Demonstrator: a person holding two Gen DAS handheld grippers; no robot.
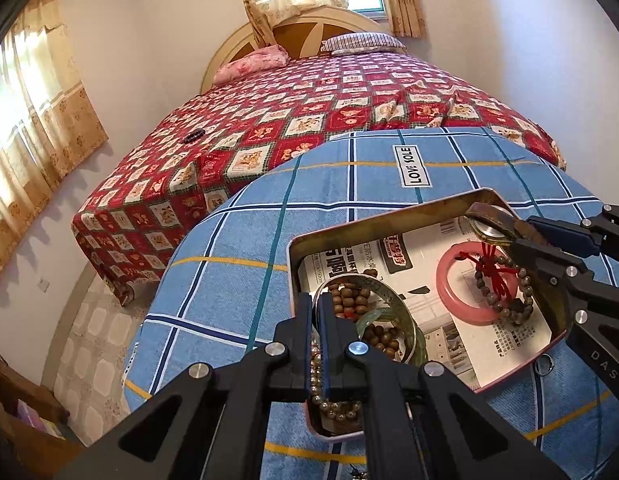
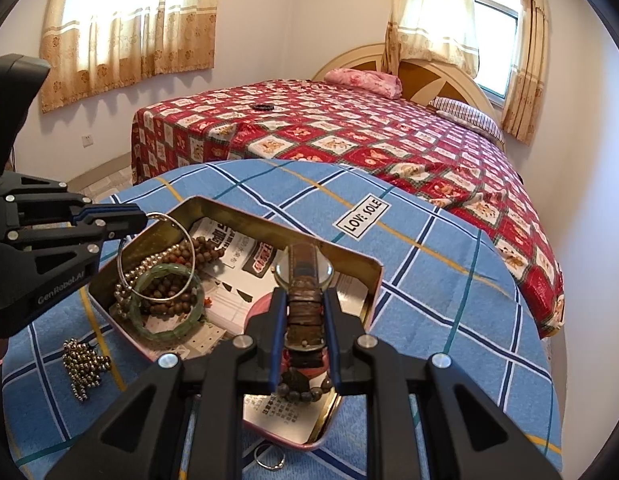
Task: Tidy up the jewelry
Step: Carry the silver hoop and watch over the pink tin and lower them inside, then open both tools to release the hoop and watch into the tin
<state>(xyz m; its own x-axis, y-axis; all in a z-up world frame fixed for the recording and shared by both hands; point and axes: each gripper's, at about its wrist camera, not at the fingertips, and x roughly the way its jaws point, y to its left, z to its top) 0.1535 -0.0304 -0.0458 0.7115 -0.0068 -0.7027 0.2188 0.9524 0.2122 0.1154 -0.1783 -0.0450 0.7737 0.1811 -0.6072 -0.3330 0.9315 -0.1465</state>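
Right wrist view: label reads "LOVE SOLE"; right fingers clamp watch, left fingers pinch bangle.

1 tin, 1 watch, 2 pillows.

I read two wrist views, each looking forward and downward along its own fingers. The left view sits close over the near-left corner of the tin, facing across the blue cloth toward the bed and headboard window. The right view sits close over the tin's near-right end, facing the same bed from further right. Both share the tin, the cloth and the bed. Each view catches the other gripper: the right gripper at the left view's right edge, the left gripper at the right view's left edge.
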